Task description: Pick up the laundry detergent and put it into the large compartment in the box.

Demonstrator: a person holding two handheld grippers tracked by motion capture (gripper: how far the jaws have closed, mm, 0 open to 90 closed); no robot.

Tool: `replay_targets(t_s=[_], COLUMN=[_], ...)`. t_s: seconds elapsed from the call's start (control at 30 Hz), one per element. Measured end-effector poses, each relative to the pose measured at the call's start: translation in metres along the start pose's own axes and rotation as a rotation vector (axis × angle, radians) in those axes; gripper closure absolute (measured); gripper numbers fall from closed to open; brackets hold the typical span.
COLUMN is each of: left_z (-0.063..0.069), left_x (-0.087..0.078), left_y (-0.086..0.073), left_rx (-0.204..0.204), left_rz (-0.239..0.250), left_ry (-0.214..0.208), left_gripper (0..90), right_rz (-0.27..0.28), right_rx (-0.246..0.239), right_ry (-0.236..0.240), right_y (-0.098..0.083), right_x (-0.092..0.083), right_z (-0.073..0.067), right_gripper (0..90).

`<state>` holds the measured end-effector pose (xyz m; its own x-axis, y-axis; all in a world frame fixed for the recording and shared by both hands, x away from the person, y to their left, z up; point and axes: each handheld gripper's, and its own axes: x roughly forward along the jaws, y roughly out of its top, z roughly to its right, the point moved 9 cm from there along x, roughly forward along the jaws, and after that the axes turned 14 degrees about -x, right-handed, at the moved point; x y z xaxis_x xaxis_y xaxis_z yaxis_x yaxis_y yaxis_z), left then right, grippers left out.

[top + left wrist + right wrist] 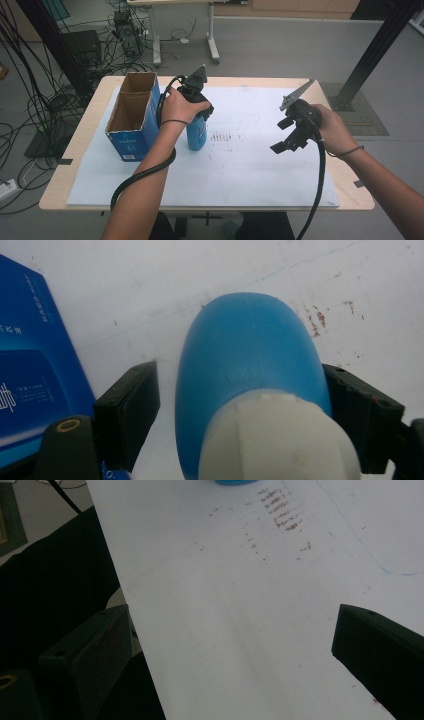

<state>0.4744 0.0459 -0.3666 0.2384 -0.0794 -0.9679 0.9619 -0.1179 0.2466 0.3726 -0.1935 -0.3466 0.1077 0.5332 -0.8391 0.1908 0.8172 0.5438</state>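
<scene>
The blue bottle (pixel 250 375) stands upright between the left gripper (pixel 240 410) fingers, which sit half closed: one touches, the other stands just apart. A blue box (pixel 134 117) stands beside. The right gripper (pixel 235 655) hovers wide open, empty.

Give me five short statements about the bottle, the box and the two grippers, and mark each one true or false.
1. The blue bottle stands upright on the white sheet. True.
2. The bottle sits inside the blue cardboard box. False: it stands beside the box, on the sheet.
3. The left gripper has its jaws on either side of the bottle. True; a gap still shows at one jaw.
4. The right gripper holds the bottle's white cap. False: its jaws are open and hold nothing.
5. The box is closed. False: its top is open.
</scene>
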Motion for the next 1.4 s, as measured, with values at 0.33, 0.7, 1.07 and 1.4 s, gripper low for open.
replay_targets(t_s=[0.33,0.7,1.07,1.4], left_z=[0.0016,0.0035,0.0036,0.0036], left_x=[-0.0007,-0.0014,-0.0013,-0.0013], left_y=[-0.0003,-0.0013,-0.0013,-0.0016], left_rx=[0.003,0.011,0.005,0.004], left_rz=[0.0,-0.002,0.002,0.005], left_ry=[-0.017,-0.015,-0.015,-0.017], left_gripper=[32.3,37.1,37.2,37.2], right_rz=[-0.002,0.0,0.001,-0.002], right_rx=[0.001,-0.003,-0.001,-0.006], right_ry=[0.002,-0.001,-0.004,-0.003], right_y=[0.0003,0.0011,0.0019,0.0031], right_x=[0.0008,0.0009,0.0005,0.001], right_z=[-0.0001,-0.0002,-0.0007,-0.0012], right_gripper=[2.9,2.9,2.9,2.9])
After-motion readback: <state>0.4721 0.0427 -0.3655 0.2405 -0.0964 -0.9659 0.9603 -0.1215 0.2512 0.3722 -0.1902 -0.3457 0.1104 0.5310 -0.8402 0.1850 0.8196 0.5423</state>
